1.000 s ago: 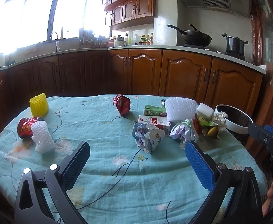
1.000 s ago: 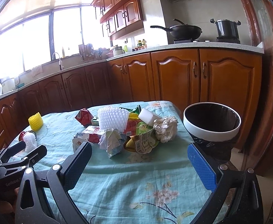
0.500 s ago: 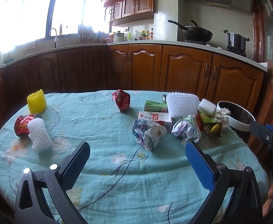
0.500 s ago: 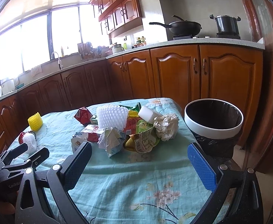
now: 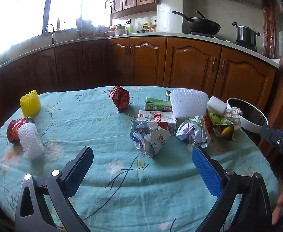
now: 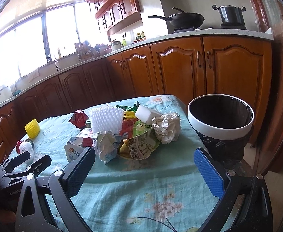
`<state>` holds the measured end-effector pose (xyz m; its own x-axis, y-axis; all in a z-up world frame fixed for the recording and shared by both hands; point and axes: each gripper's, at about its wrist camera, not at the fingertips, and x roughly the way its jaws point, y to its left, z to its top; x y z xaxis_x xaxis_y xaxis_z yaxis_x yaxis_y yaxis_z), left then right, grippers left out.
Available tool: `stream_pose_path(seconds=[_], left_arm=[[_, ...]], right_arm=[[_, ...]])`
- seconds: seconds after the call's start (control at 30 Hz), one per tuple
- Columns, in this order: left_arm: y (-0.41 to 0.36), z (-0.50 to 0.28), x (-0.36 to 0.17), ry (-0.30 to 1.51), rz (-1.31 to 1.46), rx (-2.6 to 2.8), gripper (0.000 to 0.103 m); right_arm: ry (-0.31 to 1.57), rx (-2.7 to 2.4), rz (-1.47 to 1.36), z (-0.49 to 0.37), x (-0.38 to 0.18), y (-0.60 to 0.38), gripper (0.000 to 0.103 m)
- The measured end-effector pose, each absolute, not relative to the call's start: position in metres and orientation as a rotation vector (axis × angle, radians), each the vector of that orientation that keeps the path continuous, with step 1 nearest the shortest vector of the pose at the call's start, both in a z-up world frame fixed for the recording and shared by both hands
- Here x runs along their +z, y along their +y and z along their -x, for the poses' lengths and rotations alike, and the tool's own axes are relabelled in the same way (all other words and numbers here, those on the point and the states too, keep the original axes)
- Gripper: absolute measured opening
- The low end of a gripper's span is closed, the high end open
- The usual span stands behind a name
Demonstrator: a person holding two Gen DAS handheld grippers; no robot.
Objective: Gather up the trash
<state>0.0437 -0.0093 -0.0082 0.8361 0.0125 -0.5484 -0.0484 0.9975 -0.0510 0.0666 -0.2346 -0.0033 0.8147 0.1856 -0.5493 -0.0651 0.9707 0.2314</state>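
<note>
left tool (image 5: 142, 161): spread, nothing held | right tool (image 6: 144, 161): spread, nothing held | crumpled paper and wrapper trash heap (image 6: 133, 135): piled on teal floral-clothed worktop (image 5: 122, 183) | white-rimmed black-lined bin (image 6: 221, 116): just beside worktop edge

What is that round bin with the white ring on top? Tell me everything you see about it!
The trash bin is round, with a wide white rim and a black bag lining its dark inside. No trash shows in the part of the inside that can be seen. It stands upright on the floor just beyond the table's far right corner, in front of the wooden cabinets. Nothing rests on its rim; the crumpled white paper lies on the table beside it. In the left claw's view it peeks out behind the trash pile.
</note>
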Motion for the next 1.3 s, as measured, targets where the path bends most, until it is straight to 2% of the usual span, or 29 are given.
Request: stream_pose_path(seconds=[0.17, 0.37, 0.43, 0.57, 0.73, 0.9, 1.0, 1.03, 1.07, 1.1, 1.13, 1.2, 1.3], left_arm=[[-0.010, -0.059, -0.009, 0.604, 0.066, 0.024, 0.102], [-0.011, -0.079, -0.013, 0.639, 0.051, 0.018, 0.098], [-0.010, -0.086, -0.014, 0.653, 0.043, 0.020, 0.095], [-0.005, -0.100, -0.017, 0.672, 0.038, 0.018, 0.090], [0.004, -0.119, -0.024, 0.701, 0.050, 0.003, 0.085], [0.005, -0.137, -0.034, 0.741, 0.061, -0.033, 0.077], [0.005, -0.146, -0.039, 0.767, 0.076, -0.069, 0.065], [0.005, -0.149, -0.041, 0.778, 0.084, -0.084, 0.054], [0.007, -0.152, -0.042, 0.791, 0.093, -0.103, 0.039], [0.008, -0.153, -0.043, 0.801, 0.104, -0.119, 0.034], [0.010, -0.154, -0.043, 0.798, 0.112, -0.124, 0.031], [0.016, -0.153, -0.042, 0.792, 0.135, -0.147, 0.019], [0.025, -0.147, -0.039, 0.773, 0.133, -0.149, 0.016]], right_arm=[[0.626, 0.133, -0.225, -0.077, -0.008, -0.242, 0.102], [0.658, 0.149, -0.250, -0.089, -0.012, -0.247, 0.093], [0.664, 0.169, -0.246, -0.092, -0.012, -0.242, 0.083], [0.681, 0.243, -0.244, -0.100, -0.011, -0.224, 0.073], [0.728, 0.331, -0.217, -0.109, -0.020, -0.196, 0.053], [0.792, 0.378, -0.211, -0.123, -0.036, -0.179, 0.044], [0.806, 0.392, -0.202, -0.128, -0.039, -0.174, 0.044], [0.809, 0.397, -0.194, -0.130, -0.039, -0.171, 0.044], [0.814, 0.401, -0.187, -0.132, -0.040, -0.169, 0.043], [0.815, 0.401, -0.184, -0.133, -0.041, -0.168, 0.042], [0.813, 0.406, -0.186, -0.134, -0.041, -0.167, 0.042], [0.810, 0.418, -0.182, -0.134, -0.039, -0.165, 0.041], [0.785, 0.445, -0.172, -0.132, -0.033, -0.156, 0.040]])
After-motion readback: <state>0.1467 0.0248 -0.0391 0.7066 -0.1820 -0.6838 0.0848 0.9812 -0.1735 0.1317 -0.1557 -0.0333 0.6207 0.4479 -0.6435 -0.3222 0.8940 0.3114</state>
